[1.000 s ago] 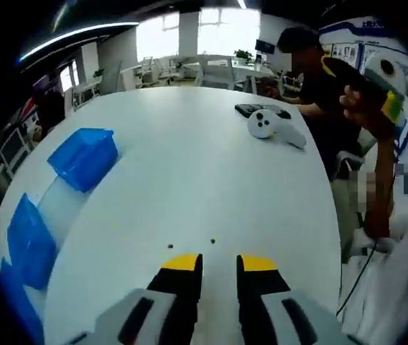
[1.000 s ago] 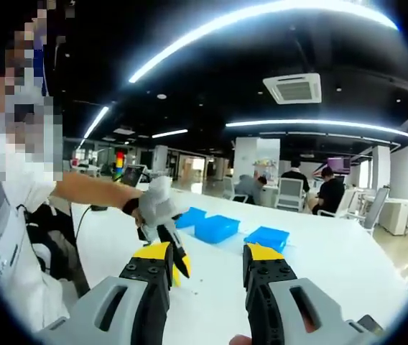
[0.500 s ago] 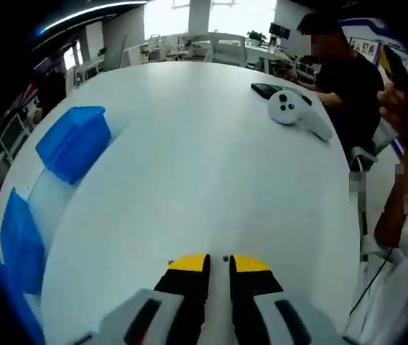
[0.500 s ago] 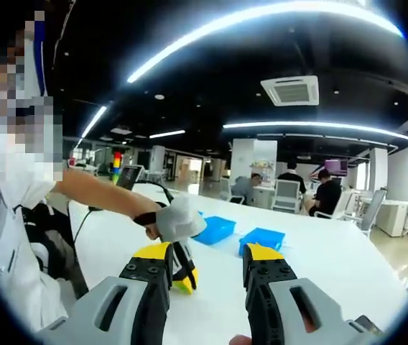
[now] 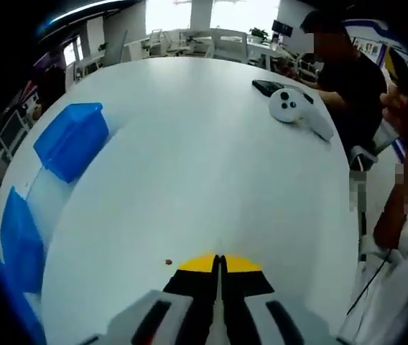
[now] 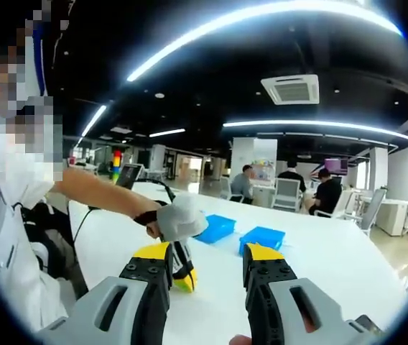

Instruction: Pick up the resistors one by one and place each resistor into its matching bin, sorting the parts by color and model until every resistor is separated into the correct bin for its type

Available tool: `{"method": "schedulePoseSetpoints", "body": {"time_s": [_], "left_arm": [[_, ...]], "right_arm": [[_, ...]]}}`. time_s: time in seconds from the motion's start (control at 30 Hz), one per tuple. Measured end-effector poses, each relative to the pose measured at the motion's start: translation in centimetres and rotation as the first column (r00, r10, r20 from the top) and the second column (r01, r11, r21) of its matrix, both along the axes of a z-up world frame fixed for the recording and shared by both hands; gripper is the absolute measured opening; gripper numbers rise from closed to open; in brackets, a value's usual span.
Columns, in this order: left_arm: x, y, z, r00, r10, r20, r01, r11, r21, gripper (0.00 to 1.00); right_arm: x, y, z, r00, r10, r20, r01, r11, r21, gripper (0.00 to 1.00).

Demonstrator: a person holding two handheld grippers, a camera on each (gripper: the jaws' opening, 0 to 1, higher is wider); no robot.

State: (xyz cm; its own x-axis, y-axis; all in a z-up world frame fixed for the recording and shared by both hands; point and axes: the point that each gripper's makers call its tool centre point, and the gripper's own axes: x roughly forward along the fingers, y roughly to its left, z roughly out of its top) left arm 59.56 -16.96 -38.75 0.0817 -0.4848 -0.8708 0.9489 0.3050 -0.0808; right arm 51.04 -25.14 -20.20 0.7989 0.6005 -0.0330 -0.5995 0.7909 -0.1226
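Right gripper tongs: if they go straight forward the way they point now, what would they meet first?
Probably the nearer blue bin on the white table, which sits just beyond the open right gripper tongs. Depth is unclear, so they might pass above it. The left gripper lies slightly to the side.

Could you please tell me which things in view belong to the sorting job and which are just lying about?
Job: left tongs, shut; resistor on the table; blue bins; right tongs, open.
Lying about: white controller; black device.
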Motion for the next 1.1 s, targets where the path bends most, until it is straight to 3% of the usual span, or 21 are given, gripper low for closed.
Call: {"method": "schedulePoseSetpoints", "body": {"time_s": [0.2, 0.33, 0.47, 0.53, 0.67, 0.73, 0.8, 0.9, 1.0, 1.1], "left_arm": [[0.4, 1.0, 5.1, 0.998, 0.044, 0.043, -0.037, 0.985, -0.169, 0.05], [0.7, 3.2, 8.9, 0.991, 0.110, 0.075, -0.081, 0.947, -0.310, 0.05], [1.0, 7.2, 12.9, 0.966, 0.234, 0.112, -0.151, 0.858, -0.491, 0.05], [0.8, 9.6, 14.6, 0.950, 0.299, 0.093, -0.191, 0.789, -0.584, 0.05], [0.2, 13.7, 16.4, 0.923, 0.375, 0.082, -0.225, 0.701, -0.677, 0.05], [-0.3, 15.8, 17.4, 0.903, 0.425, 0.060, -0.247, 0.627, -0.739, 0.05], [-1.0, 17.7, 18.1, 0.887, 0.457, 0.058, -0.242, 0.568, -0.787, 0.05], [-1.5, 20.1, 18.6, 0.856, 0.514, 0.061, -0.248, 0.509, -0.824, 0.05], [-2.1, 22.1, 19.4, 0.819, 0.568, 0.086, -0.231, 0.463, -0.855, 0.05], [-2.1, 23.4, 19.4, 0.780, 0.607, 0.153, -0.203, 0.477, -0.855, 0.05]], "right_arm": [[0.2, -0.3, -0.2, 1.000, -0.008, -0.005, 0.008, 1.000, 0.003, 0.41], [0.2, -0.3, -0.2, 1.000, -0.009, -0.006, 0.009, 1.000, 0.004, 0.41], [0.2, 0.2, -0.2, 1.000, -0.004, -0.006, 0.004, 1.000, -0.002, 0.41], [0.3, 0.4, -0.4, 1.000, 0.000, -0.008, 0.000, 1.000, -0.007, 0.41], [0.4, 0.7, -0.6, 1.000, 0.004, -0.016, -0.004, 1.000, -0.012, 0.41], [0.5, 0.8, -0.6, 1.000, 0.005, -0.019, -0.005, 1.000, -0.011, 0.41], [0.6, 0.9, -0.7, 1.000, 0.005, -0.022, -0.006, 1.000, -0.009, 0.41], [0.9, 1.0, -1.0, 0.999, 0.009, -0.031, -0.009, 1.000, -0.012, 0.41], [1.1, 1.3, -1.1, 0.999, 0.015, -0.040, -0.015, 1.000, -0.015, 0.41], [1.1, 1.6, -1.2, 0.999, 0.021, -0.043, -0.022, 1.000, -0.019, 0.41]]}}
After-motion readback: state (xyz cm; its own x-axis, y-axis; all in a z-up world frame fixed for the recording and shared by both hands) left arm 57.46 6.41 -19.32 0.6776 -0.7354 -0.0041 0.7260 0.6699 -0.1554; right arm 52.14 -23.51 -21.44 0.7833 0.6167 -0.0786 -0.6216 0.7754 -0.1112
